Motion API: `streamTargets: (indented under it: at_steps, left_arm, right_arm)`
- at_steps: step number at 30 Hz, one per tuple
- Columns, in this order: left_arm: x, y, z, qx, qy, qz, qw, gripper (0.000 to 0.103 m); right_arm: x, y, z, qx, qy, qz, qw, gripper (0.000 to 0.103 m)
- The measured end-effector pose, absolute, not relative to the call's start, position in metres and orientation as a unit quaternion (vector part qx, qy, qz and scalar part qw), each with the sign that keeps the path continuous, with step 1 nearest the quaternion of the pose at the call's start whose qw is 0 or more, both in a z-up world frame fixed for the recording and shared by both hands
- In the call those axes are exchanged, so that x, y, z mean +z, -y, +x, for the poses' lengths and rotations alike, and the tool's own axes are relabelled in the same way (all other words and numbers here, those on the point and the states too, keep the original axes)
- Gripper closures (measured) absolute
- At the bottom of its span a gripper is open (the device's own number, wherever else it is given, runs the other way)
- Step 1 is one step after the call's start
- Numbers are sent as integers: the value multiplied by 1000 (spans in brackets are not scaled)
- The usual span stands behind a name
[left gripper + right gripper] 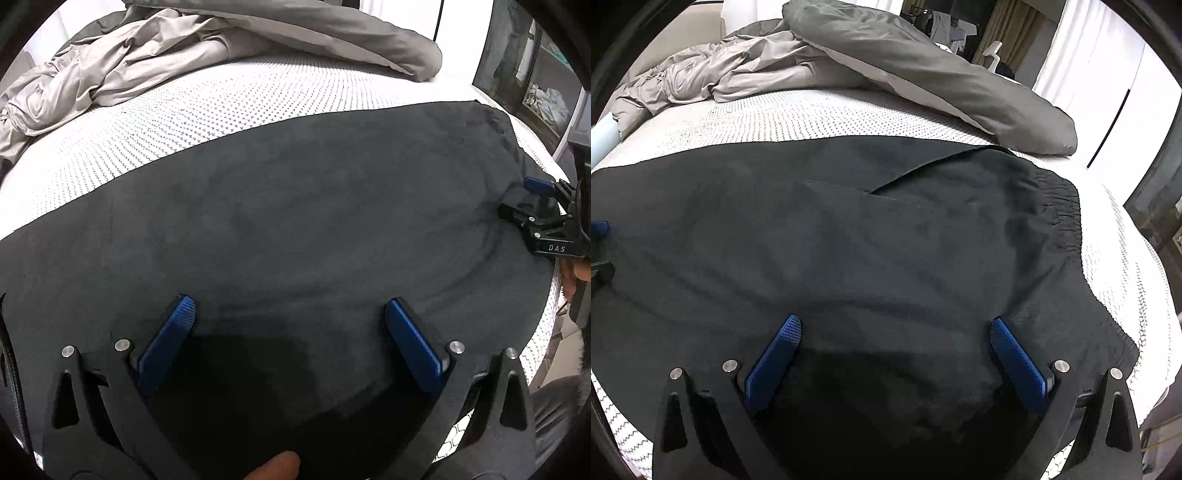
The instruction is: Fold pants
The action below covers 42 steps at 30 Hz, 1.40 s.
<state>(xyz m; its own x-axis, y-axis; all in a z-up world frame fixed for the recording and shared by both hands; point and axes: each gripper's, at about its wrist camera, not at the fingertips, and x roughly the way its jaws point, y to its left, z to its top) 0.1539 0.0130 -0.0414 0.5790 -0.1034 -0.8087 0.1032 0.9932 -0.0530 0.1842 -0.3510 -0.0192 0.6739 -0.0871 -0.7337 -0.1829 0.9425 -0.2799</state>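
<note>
The left tool (290, 314) stands released, its blue ribbed pads spread wide above the near edge of the pants (295, 221), grasping nothing. The right tool (895, 332) is likewise released in its own view, pads apart over the cloth near the waistband (1060, 206); seen from the left wrist, it sits low at the far right edge of the garment (535, 206), with dark cloth bunched between its pads there, though contact cannot be confirmed. The pants lie flat across the bed (147, 129), dark, matte, finely woven, with shallow ripples and a gathered elastic waist at the right end. One layer appears laid over another, an overlapping edge (923, 173) showing toward the far side. Judgement: the legs are probably already laid together lengthwise, and the step in hand is taking hold for a crosswise fold. The next move calls for both tools to close on the near edge, through both layers. The mattress cover is white and quilted; a rumpled grey duvet (923, 66) lies beyond, well apart.
</note>
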Motion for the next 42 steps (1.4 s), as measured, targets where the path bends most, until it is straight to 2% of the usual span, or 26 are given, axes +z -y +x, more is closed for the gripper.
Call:
streamTargets:
  at_steps: [10,14,20,25,33,37,42]
  left_arm:
    - [-43,-8,155,-45,-454,9,890,0]
    - [-41,-6,153,-35,-455,12,890,0]
    - [-40,-2,153,-28,-456,23,889,0]
    - [-38,0,154,-23,-461,30,886,0]
    - [-21,22,142,-81,-449,48,889,1]
    - [-31,40,142,-97,-457,91,879,1]
    - [-35,17,148,-106,-477,47,872,0]
  right_arm:
    - [-25,333,181,0,-405,-169,899,0]
    - [-17,319,174,33,-397,-162,903,0]
    - [-13,278,155,190,-407,-109,887,0]
    - [-34,251,158,198,-426,-150,870,0]
    - [-34,253,161,198,-429,-145,869,1]
    - [-35,251,160,199,-429,-151,868,1]
    - [-31,276,162,183,-416,-146,879,0]
